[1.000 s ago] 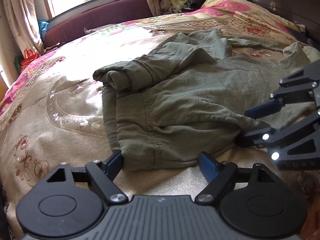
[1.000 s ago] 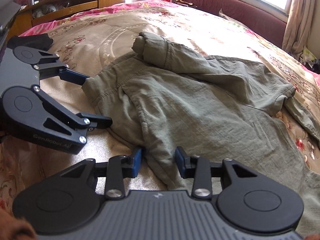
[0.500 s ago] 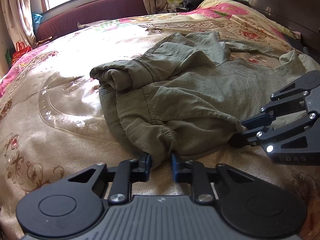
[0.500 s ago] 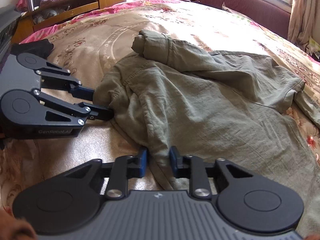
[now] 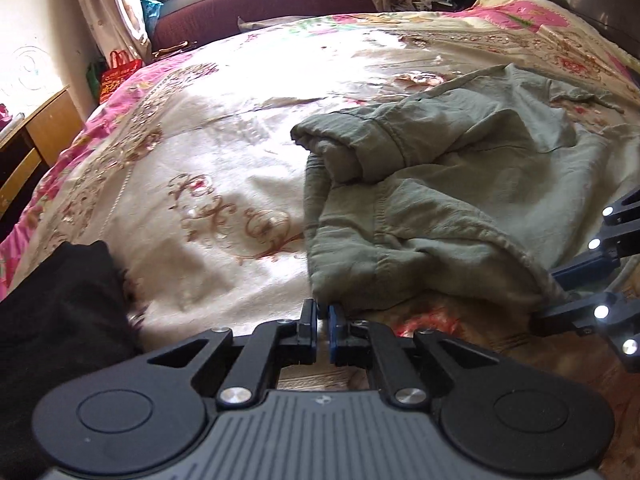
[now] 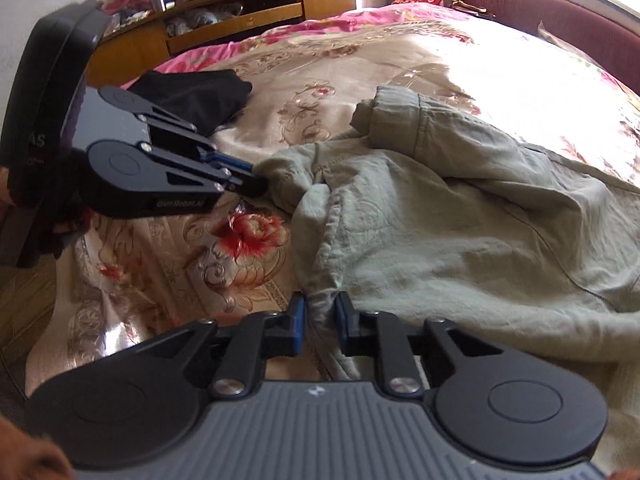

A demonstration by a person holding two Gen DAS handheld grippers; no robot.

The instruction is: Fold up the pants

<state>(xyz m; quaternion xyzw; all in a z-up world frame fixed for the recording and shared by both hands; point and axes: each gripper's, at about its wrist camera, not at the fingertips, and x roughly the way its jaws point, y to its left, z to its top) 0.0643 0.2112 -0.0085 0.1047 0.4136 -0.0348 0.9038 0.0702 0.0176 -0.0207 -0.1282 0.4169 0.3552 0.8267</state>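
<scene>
Both tongs nearly closed on waistband hem of green pants (image 5: pixel 440 208), crumpled right-of-centre on bed (image 5: pixel 224 168): left tongs (image 5: pixel 323 314), right tongs (image 6: pixel 320 312); suggest lifting evenly, pulling corners apart, keeping hem taut.

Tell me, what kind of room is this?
Most likely a bedroom in a home. Green pants lie on a wide bed with a flowered bedspread, a curtained window stands behind it, and a wooden cabinet holds household clutter.
</scene>
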